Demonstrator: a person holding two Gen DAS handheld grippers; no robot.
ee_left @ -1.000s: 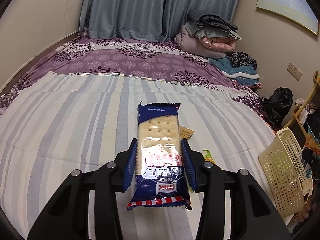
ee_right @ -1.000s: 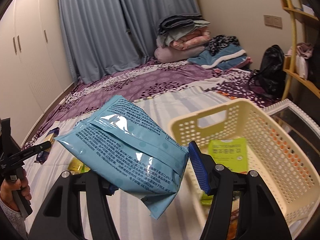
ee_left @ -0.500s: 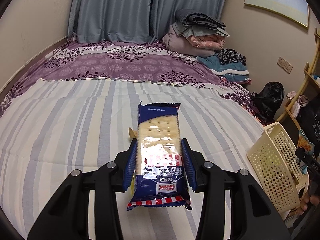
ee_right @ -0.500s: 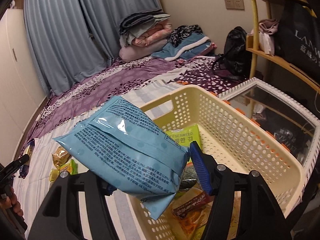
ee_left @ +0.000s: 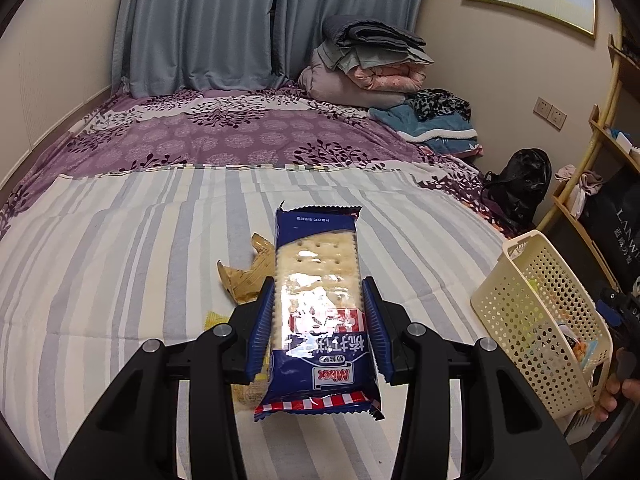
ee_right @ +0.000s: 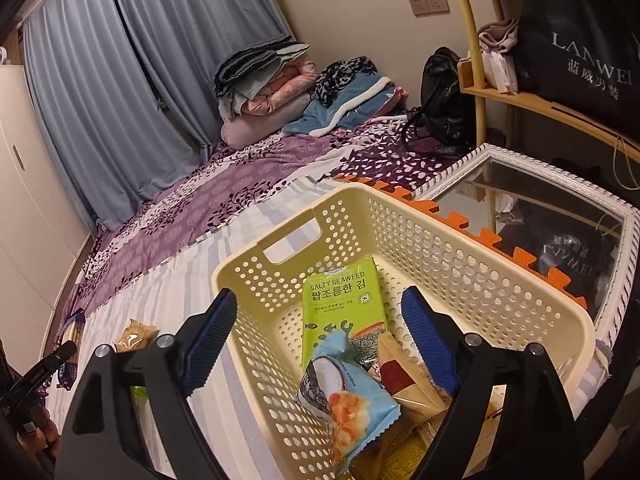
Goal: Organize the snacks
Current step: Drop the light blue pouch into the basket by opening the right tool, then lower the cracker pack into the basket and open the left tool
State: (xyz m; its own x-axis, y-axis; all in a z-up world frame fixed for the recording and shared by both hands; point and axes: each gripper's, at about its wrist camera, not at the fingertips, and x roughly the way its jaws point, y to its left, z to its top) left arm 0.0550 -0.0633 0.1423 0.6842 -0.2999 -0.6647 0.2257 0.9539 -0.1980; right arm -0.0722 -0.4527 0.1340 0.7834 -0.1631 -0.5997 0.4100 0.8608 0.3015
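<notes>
My left gripper (ee_left: 318,322) is shut on a blue cracker pack (ee_left: 318,304) and holds it above the striped bed. A cream perforated basket (ee_right: 472,280) sits at the bed's right edge; it also shows in the left wrist view (ee_left: 536,320). My right gripper (ee_right: 320,344) is open and empty over the basket's near rim. A light-blue snack bag (ee_right: 348,396) lies in the basket on a green seaweed pack (ee_right: 342,304), beside a brown packet (ee_right: 404,376).
Loose snacks lie on the bed: a tan wrapper (ee_left: 246,276), a yellow packet (ee_left: 216,320) and a brown packet (ee_right: 134,334). A glass-topped table (ee_right: 540,216) and a wooden shelf (ee_right: 532,100) stand right of the basket. Folded bedding (ee_left: 368,64) is piled at the back.
My right gripper moved over the basket, opened and let go of the light-blue bag, which now lies in the basket. My left gripper swung right with the cracker pack.
</notes>
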